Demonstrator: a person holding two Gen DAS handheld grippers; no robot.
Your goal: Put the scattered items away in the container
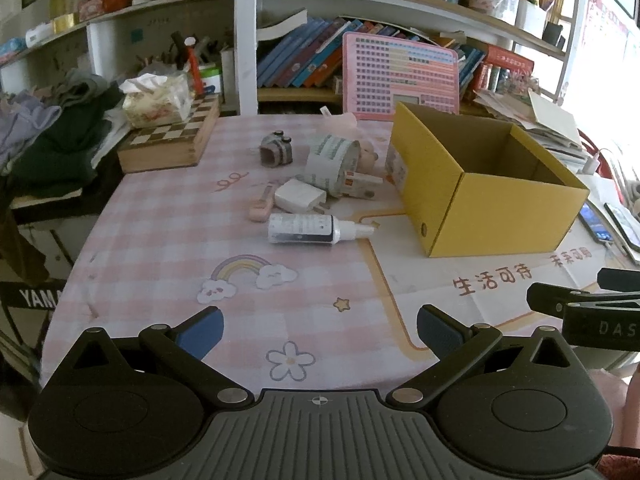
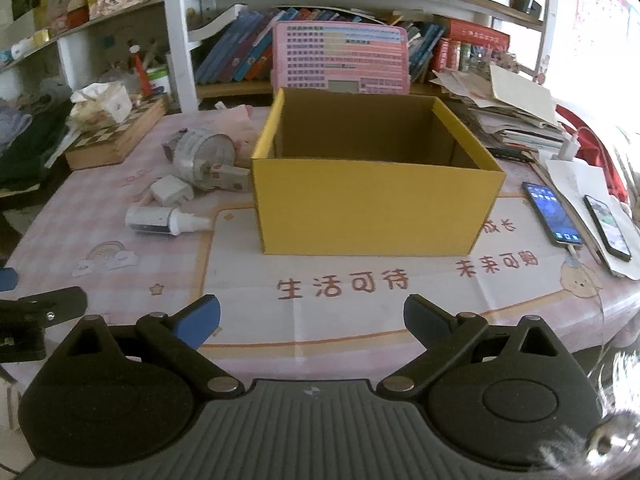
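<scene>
An open yellow cardboard box [image 1: 492, 216] [image 2: 372, 212] stands on the pink checked tablecloth. Left of it lie a white spray bottle [image 1: 308, 230] [image 2: 160, 220], a white plug adapter [image 1: 298, 196] [image 2: 172, 191], a pink clip [image 1: 262, 204], a printed roll [image 1: 330, 162] [image 2: 204, 156], a small white carton [image 1: 360, 186] [image 2: 230, 174] and a grey toy [image 1: 276, 148]. My left gripper [image 1: 320, 330] hovers open near the table's front edge, well short of the bottle. My right gripper [image 2: 312, 318] is open too, in front of the box, holding nothing.
A wooden chessboard box [image 1: 172, 140] with a tissue pack [image 1: 156, 100] sits at the back left beside piled clothes [image 1: 52, 132]. Two phones [image 2: 554, 216] and stacked papers [image 2: 516, 120] lie right of the box. A pink board [image 2: 340, 58] and bookshelves stand behind.
</scene>
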